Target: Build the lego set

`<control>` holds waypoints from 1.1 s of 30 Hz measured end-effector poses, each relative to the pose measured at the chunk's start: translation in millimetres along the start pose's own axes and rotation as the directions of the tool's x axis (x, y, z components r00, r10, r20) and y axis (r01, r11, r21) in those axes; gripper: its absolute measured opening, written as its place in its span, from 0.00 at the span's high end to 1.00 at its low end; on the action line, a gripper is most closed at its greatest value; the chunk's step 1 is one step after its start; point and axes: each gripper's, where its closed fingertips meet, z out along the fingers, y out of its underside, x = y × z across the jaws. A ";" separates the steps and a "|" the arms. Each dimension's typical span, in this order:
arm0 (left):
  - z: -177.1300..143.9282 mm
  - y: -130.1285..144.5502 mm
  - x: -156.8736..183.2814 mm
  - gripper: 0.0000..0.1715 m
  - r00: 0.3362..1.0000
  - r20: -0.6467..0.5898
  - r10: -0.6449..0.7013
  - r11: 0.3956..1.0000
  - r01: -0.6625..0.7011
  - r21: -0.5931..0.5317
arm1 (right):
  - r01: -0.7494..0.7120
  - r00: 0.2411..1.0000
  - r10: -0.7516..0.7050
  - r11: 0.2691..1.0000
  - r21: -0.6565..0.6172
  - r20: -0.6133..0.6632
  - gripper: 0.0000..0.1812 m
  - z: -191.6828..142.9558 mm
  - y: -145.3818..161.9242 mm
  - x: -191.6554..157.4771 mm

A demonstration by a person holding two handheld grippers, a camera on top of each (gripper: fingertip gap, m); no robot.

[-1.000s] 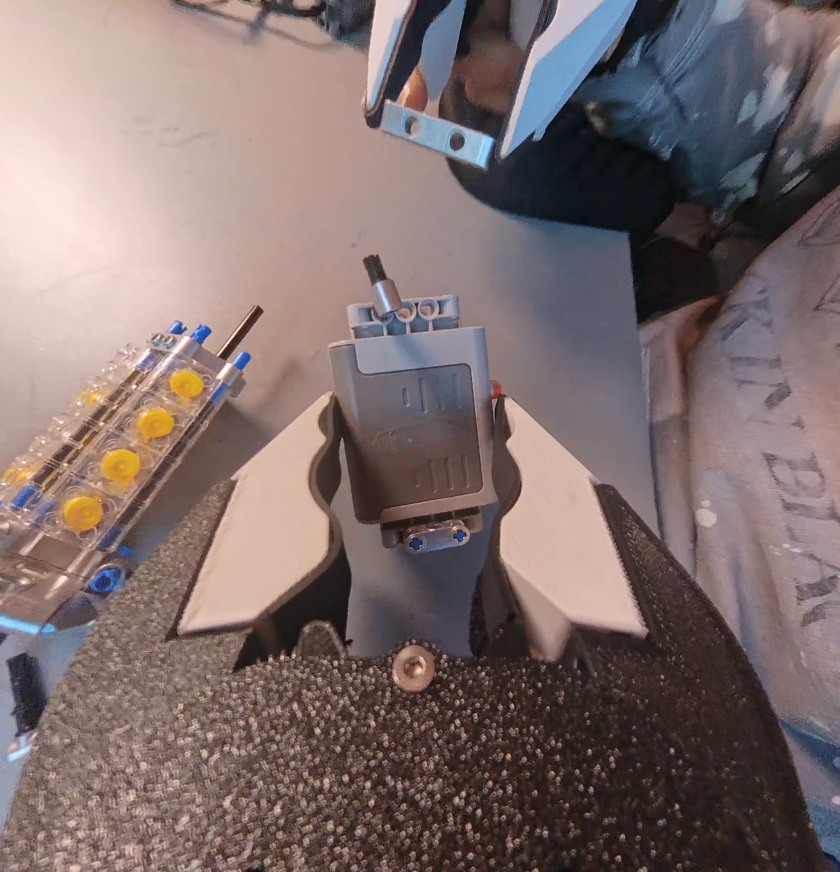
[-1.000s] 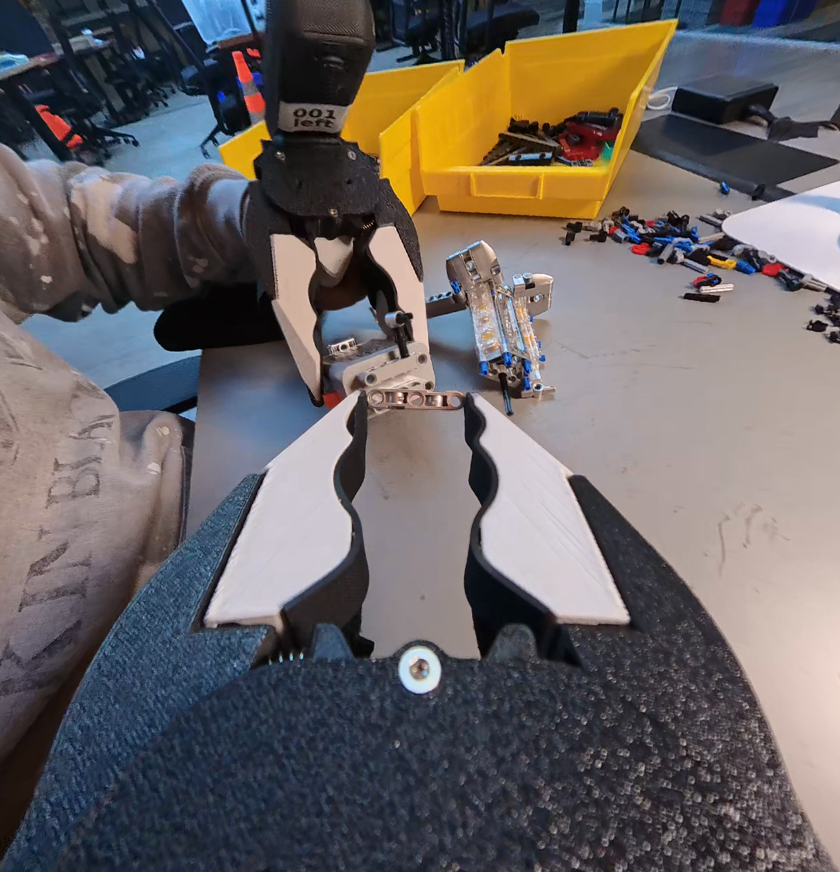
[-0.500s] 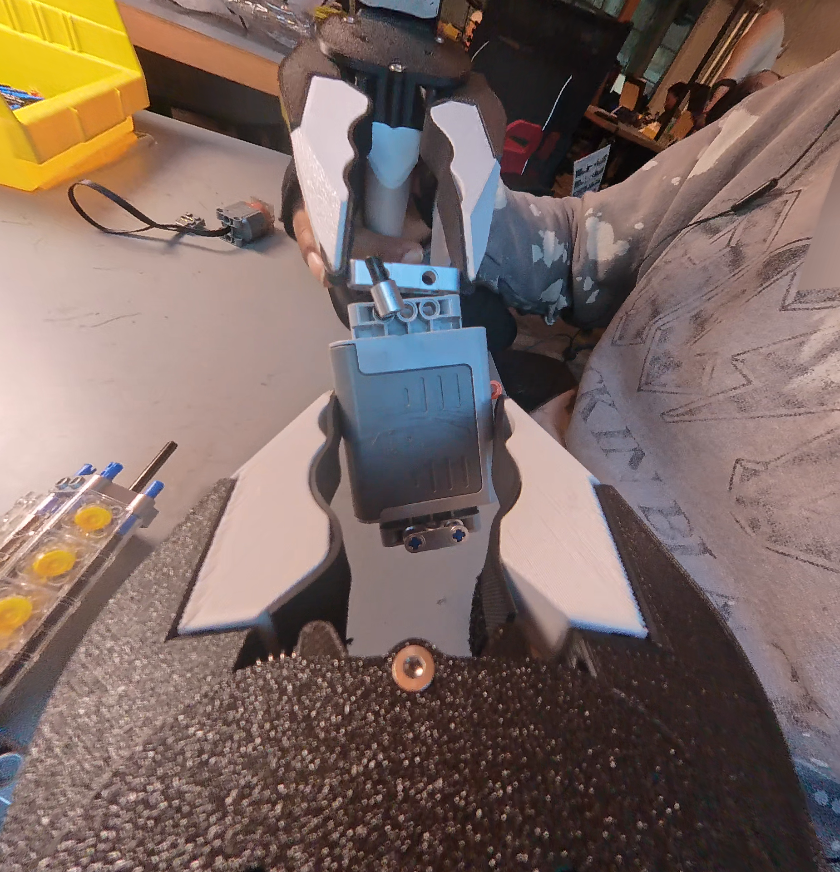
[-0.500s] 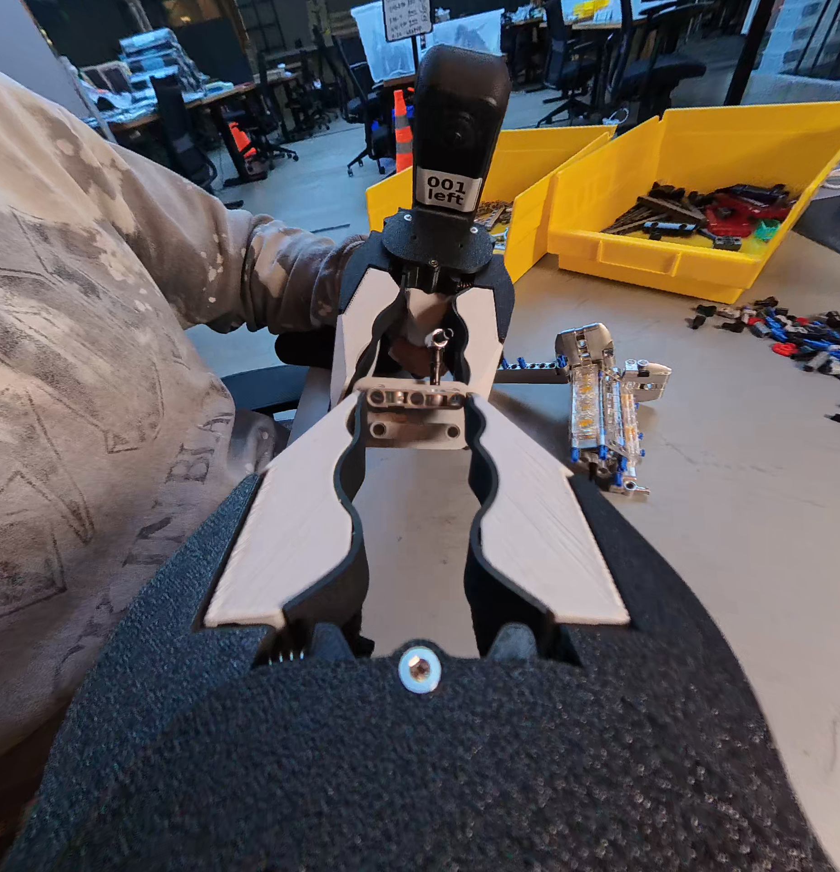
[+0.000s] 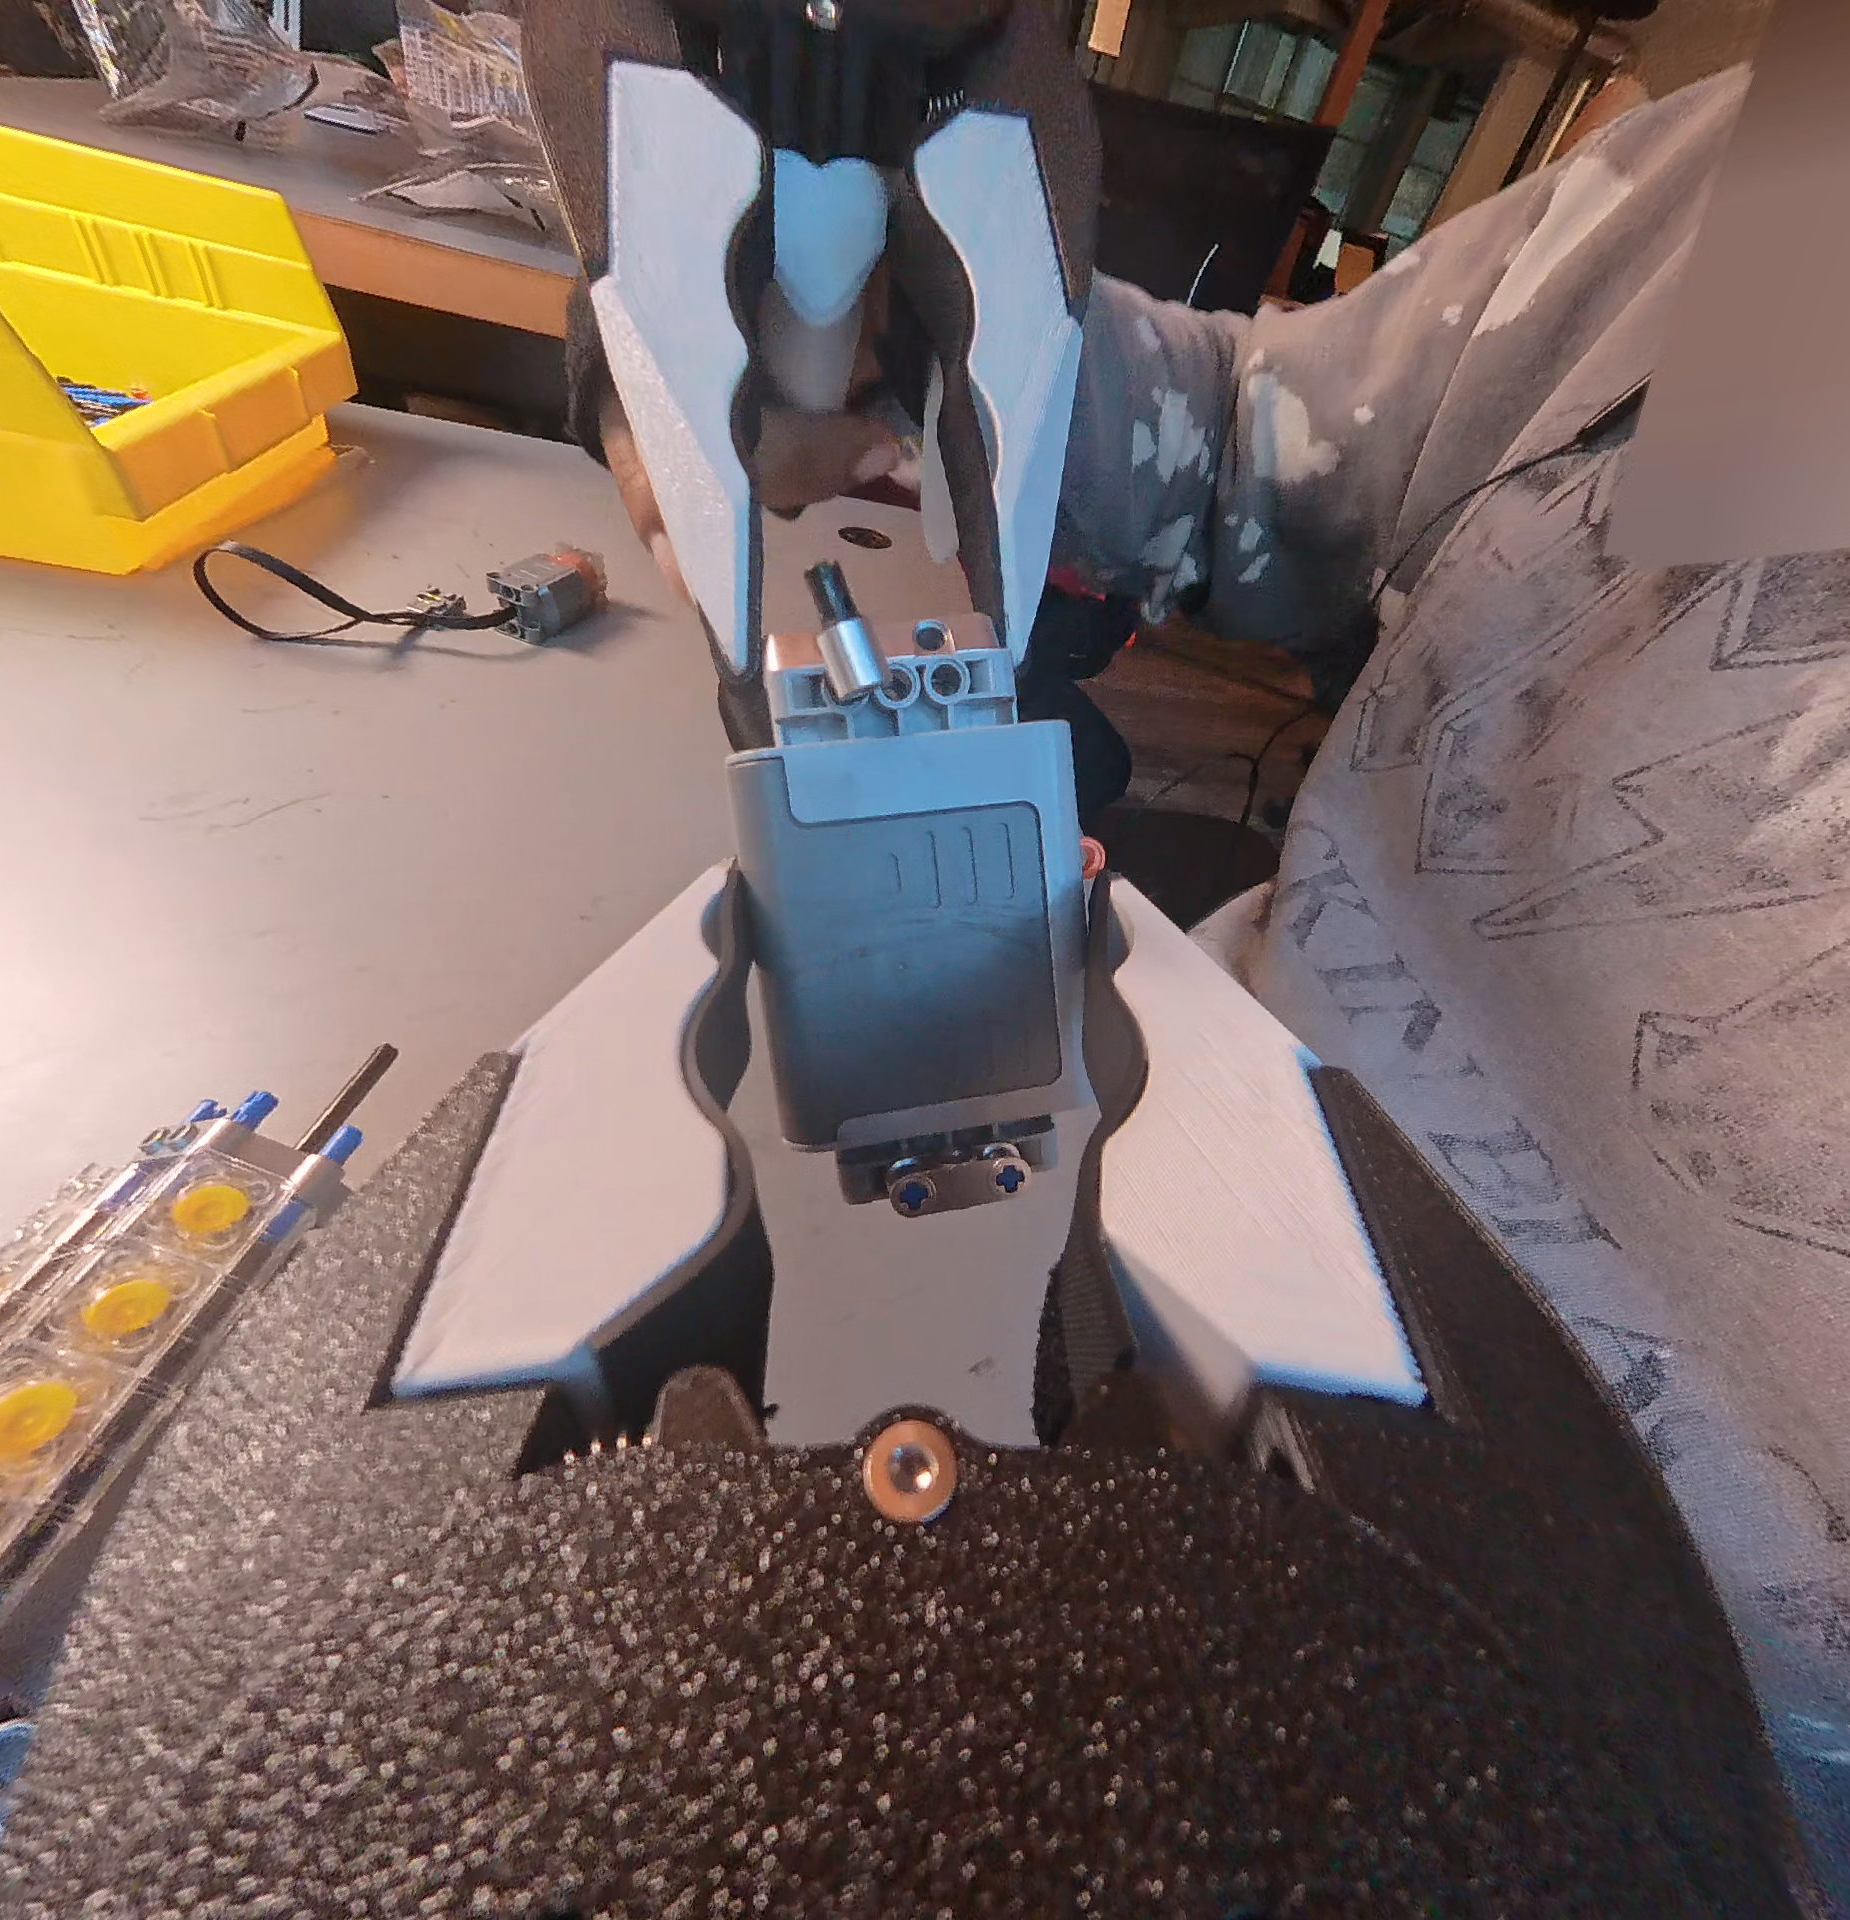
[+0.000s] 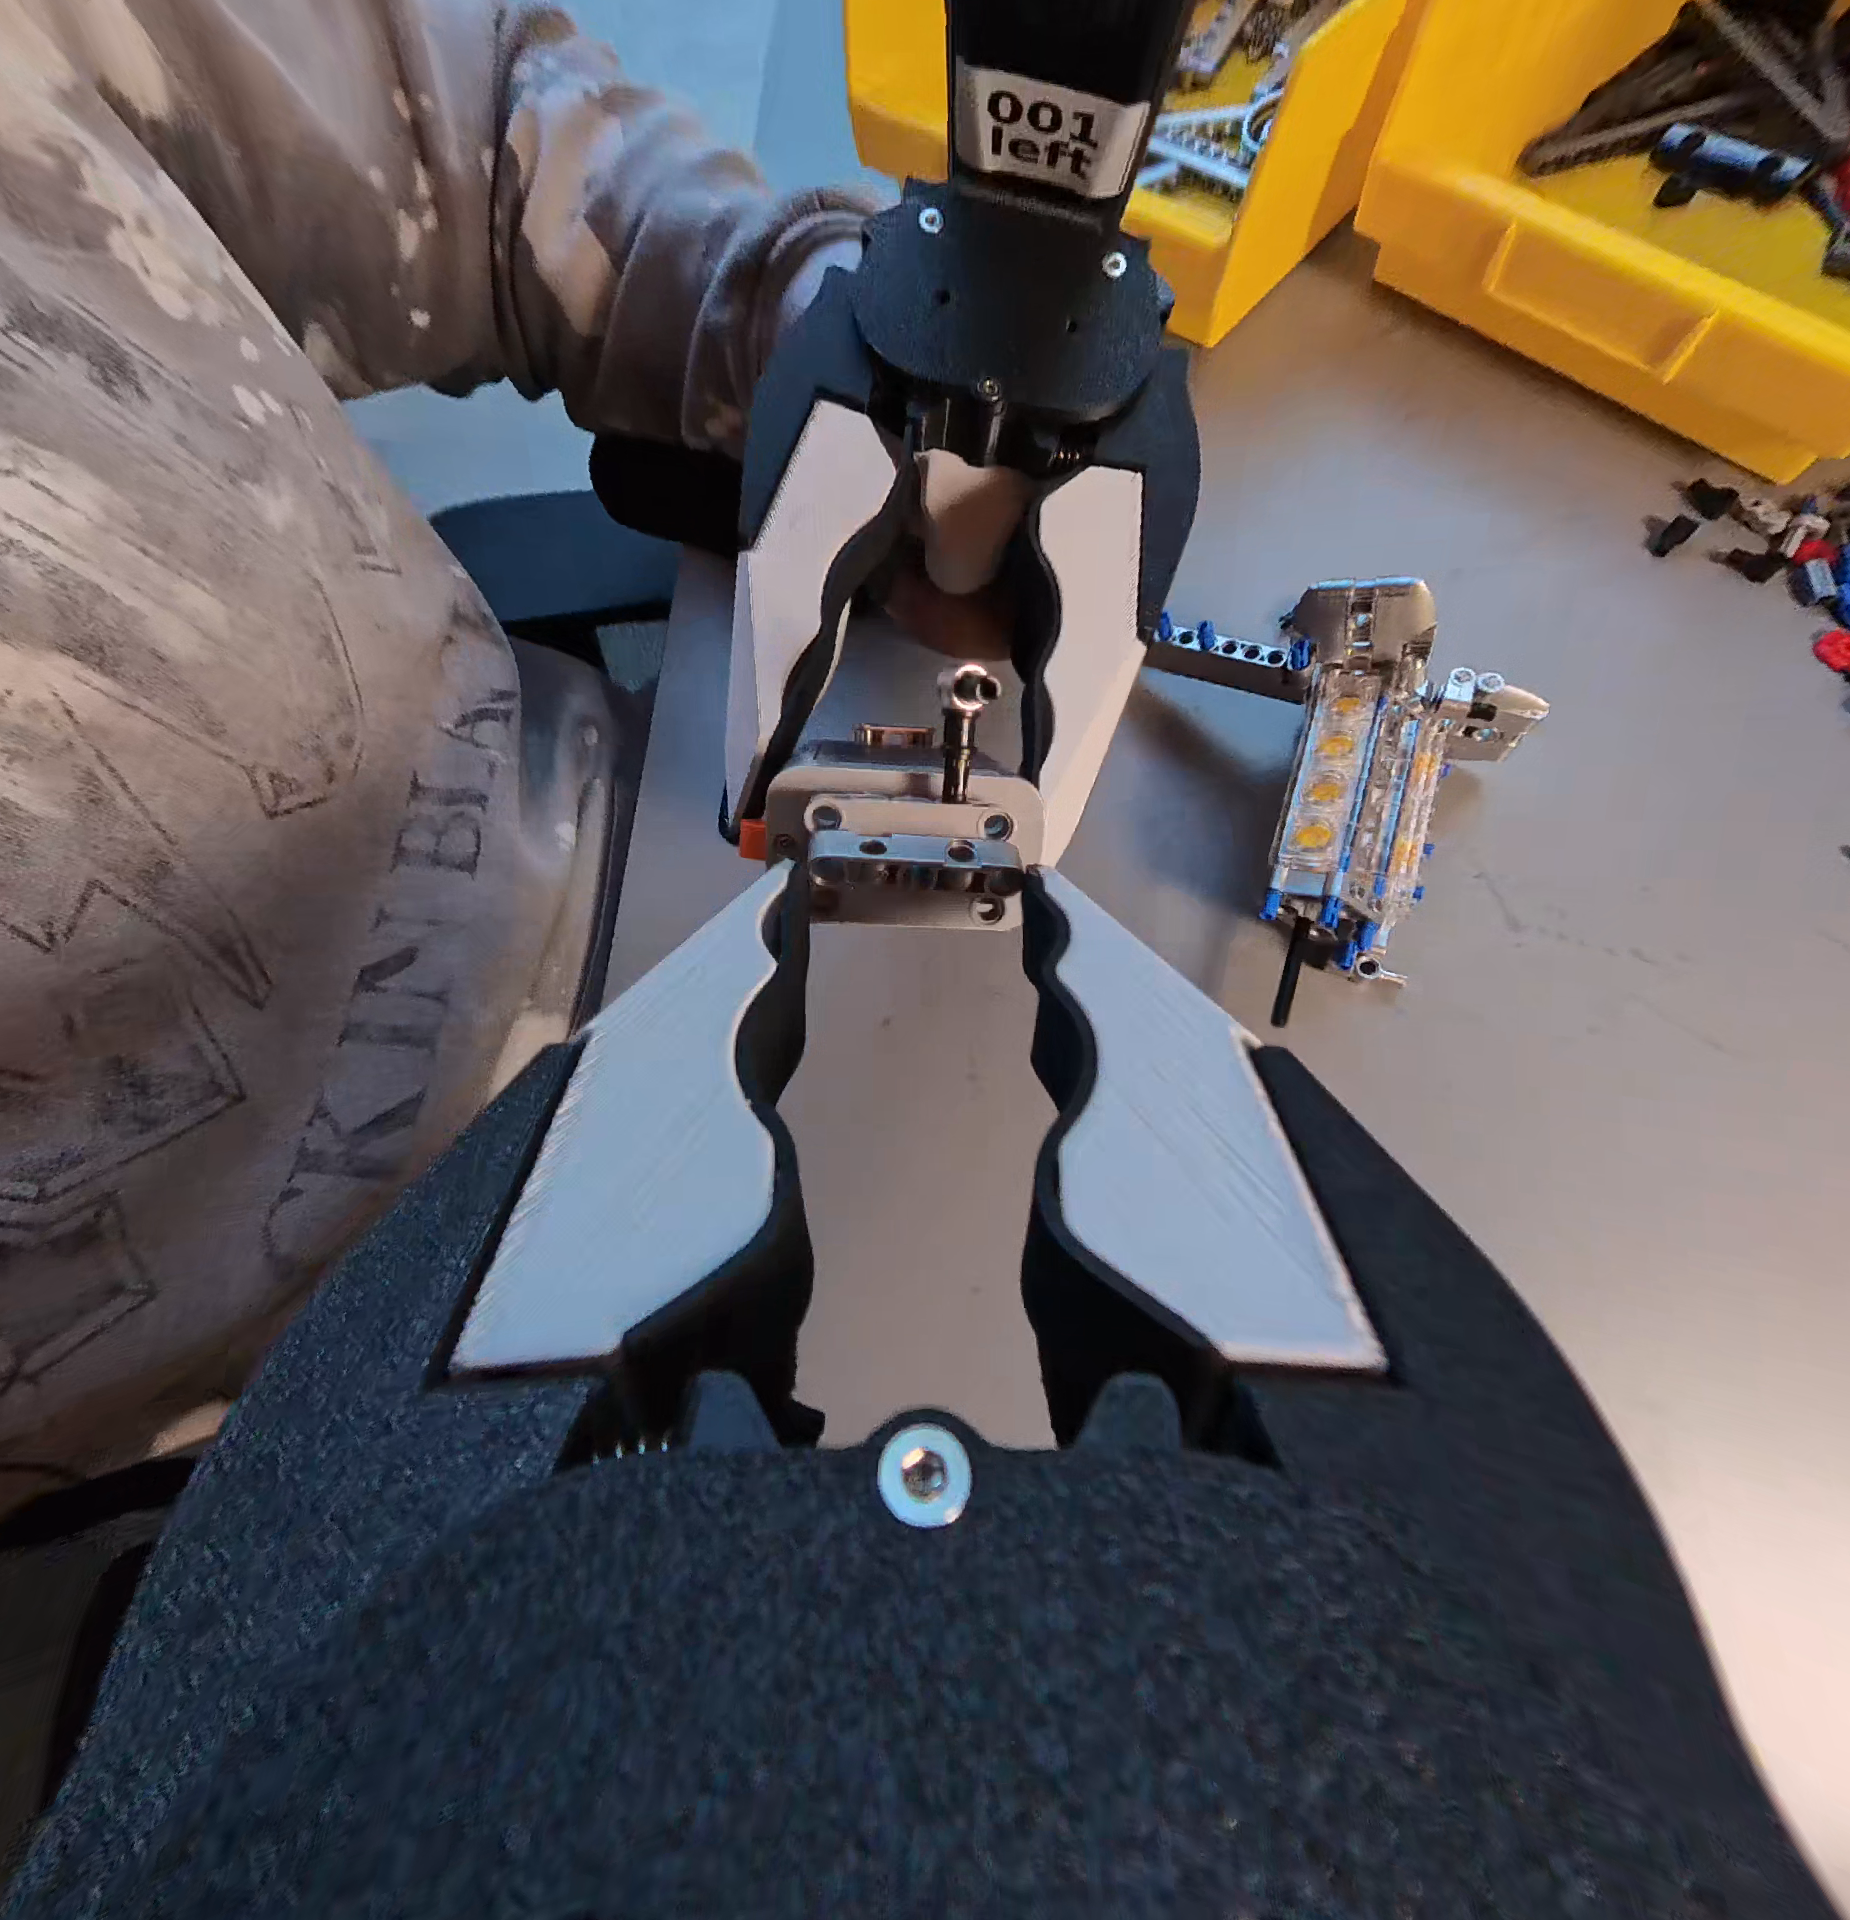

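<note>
My left gripper (image 5: 913, 894) is shut on a grey box-shaped block (image 5: 900, 966) and holds it above the table. A black axle with a grey sleeve (image 5: 848, 649) sticks out of the block's front end. My right gripper (image 6: 910, 894) is shut on a short grey beam with holes (image 6: 916, 857), held by its ends. The beam presses against the front end of the block (image 6: 900, 805), just below the axle (image 6: 962, 727). The two grippers face each other: the right gripper (image 5: 869, 634) shows in the left wrist view and the left gripper (image 6: 905, 769) in the right wrist view.
A clear assembly with yellow discs and blue pins (image 6: 1357, 790) lies on the grey table (image 6: 1523, 1091); it also shows in the left wrist view (image 5: 121, 1299). Yellow bins (image 6: 1627, 270) of parts stand behind it. A small motor with a black cable (image 5: 542, 587) and loose pieces (image 6: 1794, 561) lie nearby. A person's sleeve (image 6: 225, 520) is close. Less than 4 cm separates the two grippers' tips.
The right gripper has brought the beam from a short way off up against the block's front end. The left gripper has tilted the block upward and the grippers have closed in.
</note>
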 end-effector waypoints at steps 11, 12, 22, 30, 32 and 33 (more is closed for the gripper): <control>1.7 5.4 1.4 0.64 0.999 0.016 0.031 0.999 -0.030 -0.032 | 0.081 0.996 -0.068 0.929 -0.360 0.049 0.78 2.9 8.9 -4.2; 1.7 6.3 1.4 0.64 0.999 0.018 0.032 0.999 -0.031 -0.035 | 0.083 0.996 -0.067 0.925 -0.370 0.055 0.78 4.3 8.6 -4.5; -2.6 3.3 2.6 0.64 0.999 0.028 0.037 0.999 -0.037 -0.012 | 0.065 0.997 -0.050 0.942 -0.329 0.054 0.78 14.0 1.9 -4.2; -7.7 10.0 -5.6 0.64 0.996 0.071 0.063 0.996 -0.058 -0.066 | 0.064 0.998 -0.065 0.992 -0.113 -0.008 0.75 -7.4 -2.4 -0.3; -8.5 20.4 -12.4 0.64 0.992 0.099 0.082 0.988 -0.067 -0.141 | 0.055 0.998 -0.057 0.993 -0.106 -0.013 0.75 -3.0 10.4 1.2; -8.6 27.2 -16.0 0.64 0.991 0.108 0.084 0.981 -0.063 -0.186 | 0.043 0.999 -0.045 0.993 -0.108 -0.011 0.75 0.8 18.0 2.3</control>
